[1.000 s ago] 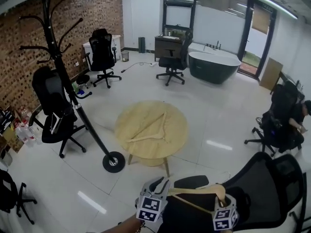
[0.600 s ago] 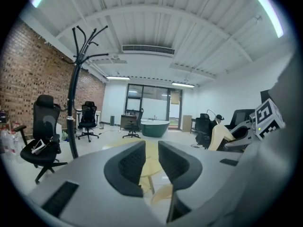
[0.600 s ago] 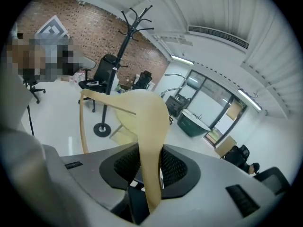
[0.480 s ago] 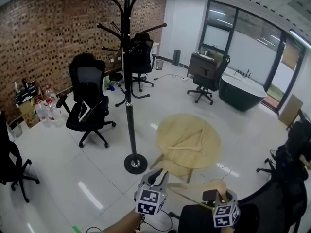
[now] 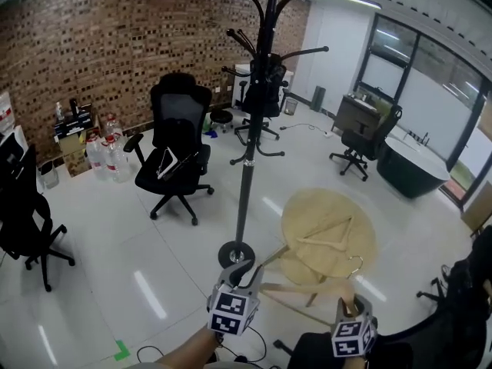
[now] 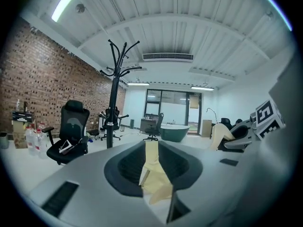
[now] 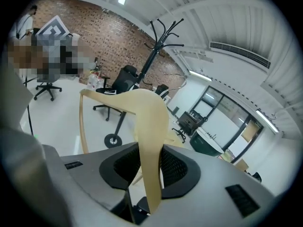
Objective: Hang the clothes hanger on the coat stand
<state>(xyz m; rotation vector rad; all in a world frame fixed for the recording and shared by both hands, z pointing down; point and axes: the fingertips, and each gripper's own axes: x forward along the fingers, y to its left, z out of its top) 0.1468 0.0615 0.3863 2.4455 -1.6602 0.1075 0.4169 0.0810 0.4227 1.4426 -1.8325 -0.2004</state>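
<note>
Swung from the left edge to mid-view, the coat stand (image 5: 244, 167) now rises straight ahead, while left tongs (image 5: 244, 271) and right tongs (image 5: 350, 307) each clamp the wooden hanger (image 5: 296, 289) low between them, so the lift to a hook (image 5: 306, 53) likely comes next

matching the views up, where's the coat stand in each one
Head view: coat stand stands in the centre, running from the top edge down to its round base.
Left gripper view: stand is left of centre, upright.
Right gripper view: stand is at upper centre, leaning.
Shared landmark: the brick wall behind it.
</note>
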